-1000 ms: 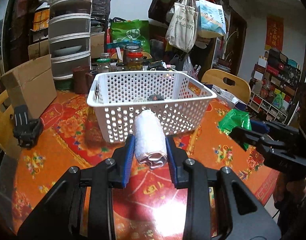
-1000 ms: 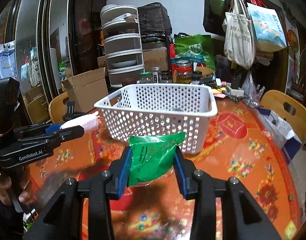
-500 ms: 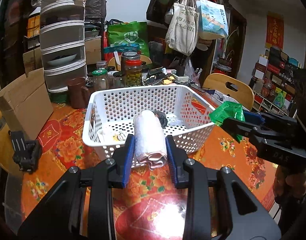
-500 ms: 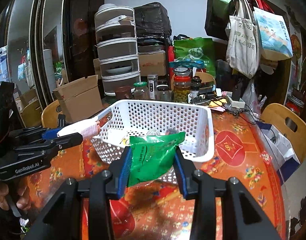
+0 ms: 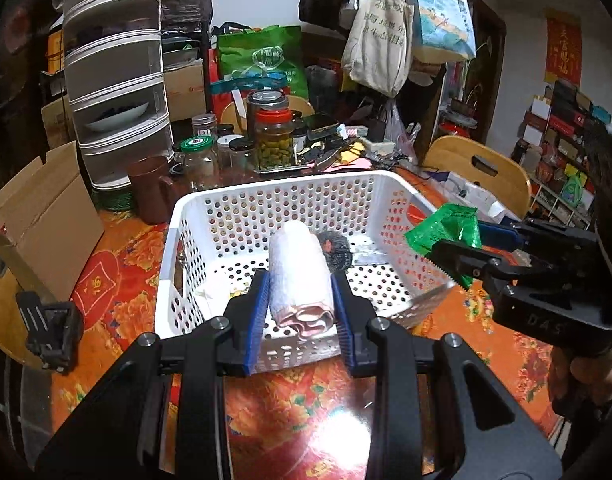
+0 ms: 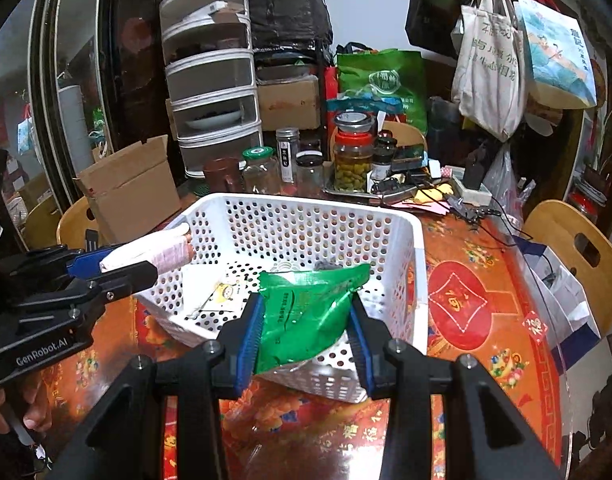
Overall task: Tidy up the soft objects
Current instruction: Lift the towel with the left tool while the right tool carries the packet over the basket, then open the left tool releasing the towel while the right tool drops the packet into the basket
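Observation:
A white perforated basket (image 5: 178, 248) (image 6: 419, 280) stands on the red patterned table. My left gripper (image 5: 300, 320) is shut on a rolled white towel (image 5: 300, 276) and holds it over the basket's near rim; the towel also shows in the right wrist view (image 6: 154, 250). My right gripper (image 6: 306, 332) is shut on a green soft packet (image 6: 306, 312) held over the basket's near corner; the packet also shows in the left wrist view (image 5: 441, 228). Inside the basket lie a dark scrubber (image 5: 337, 246) and a white card (image 6: 212, 292).
Glass jars (image 5: 274, 136), a brown cup (image 5: 150, 188) and stacked drawers (image 5: 118, 92) crowd the table behind the basket. A cardboard box (image 5: 42, 224) stands at the left, a black clip (image 5: 50, 328) near it. Wooden chairs (image 6: 577, 256) ring the table.
Both grippers have risen and moved forward, from in front of the basket's wall to over its rim, each still holding its object.

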A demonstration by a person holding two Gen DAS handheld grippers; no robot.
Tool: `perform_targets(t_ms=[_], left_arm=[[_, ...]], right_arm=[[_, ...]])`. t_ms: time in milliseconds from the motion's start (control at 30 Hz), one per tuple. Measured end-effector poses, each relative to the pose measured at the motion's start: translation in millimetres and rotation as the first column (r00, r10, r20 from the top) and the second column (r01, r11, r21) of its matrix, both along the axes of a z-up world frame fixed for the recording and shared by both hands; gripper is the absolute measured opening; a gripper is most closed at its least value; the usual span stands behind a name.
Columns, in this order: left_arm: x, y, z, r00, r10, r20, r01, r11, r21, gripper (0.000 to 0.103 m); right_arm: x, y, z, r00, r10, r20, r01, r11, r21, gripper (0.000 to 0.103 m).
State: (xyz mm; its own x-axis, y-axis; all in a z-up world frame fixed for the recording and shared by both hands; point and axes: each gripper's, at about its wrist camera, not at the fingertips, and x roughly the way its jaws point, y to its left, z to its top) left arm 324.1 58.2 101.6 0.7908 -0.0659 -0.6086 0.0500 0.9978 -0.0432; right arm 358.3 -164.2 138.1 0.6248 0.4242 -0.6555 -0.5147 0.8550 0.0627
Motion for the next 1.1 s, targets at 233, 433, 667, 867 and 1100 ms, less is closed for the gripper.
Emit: perform_targets(t_ms=[233, 433, 667, 867, 1100], left_arm=[[40, 2, -10, 0.998, 0.014, -0.063, -0.014, 1.000, 0.001, 0.029], [78, 6, -25, 0.990, 0.038, -0.134, -0.036, 0.999, 0.020, 0.029], [112, 17, -51, 0.973, 0.057, -0.223, -0.056, 0.998, 0.007, 0.029], [126, 17, -63, 0.965, 0.061, -0.254, -0.058, 0.998, 0.017, 0.029], [135, 18, -71, 0.960, 0.071, -0.272, -0.069, 0.997, 0.018, 0.029]], right_arm=[[28, 10, -8, 0.999, -0.005, -0.046, 0.004, 1.000, -0.022, 0.040], [49, 20, -18, 0.997, -0.012, -0.071, 0.007, 0.998, -0.062, 0.040], [71, 32, -36, 0.992, -0.016, -0.125, 0.002, 0.994, -0.110, 0.040], [85, 38, -43, 0.988, -0.022, -0.154, 0.002, 0.992, -0.125, 0.041], [95, 43, -51, 0.985, -0.025, -0.172, 0.001, 0.990, -0.138, 0.041]])
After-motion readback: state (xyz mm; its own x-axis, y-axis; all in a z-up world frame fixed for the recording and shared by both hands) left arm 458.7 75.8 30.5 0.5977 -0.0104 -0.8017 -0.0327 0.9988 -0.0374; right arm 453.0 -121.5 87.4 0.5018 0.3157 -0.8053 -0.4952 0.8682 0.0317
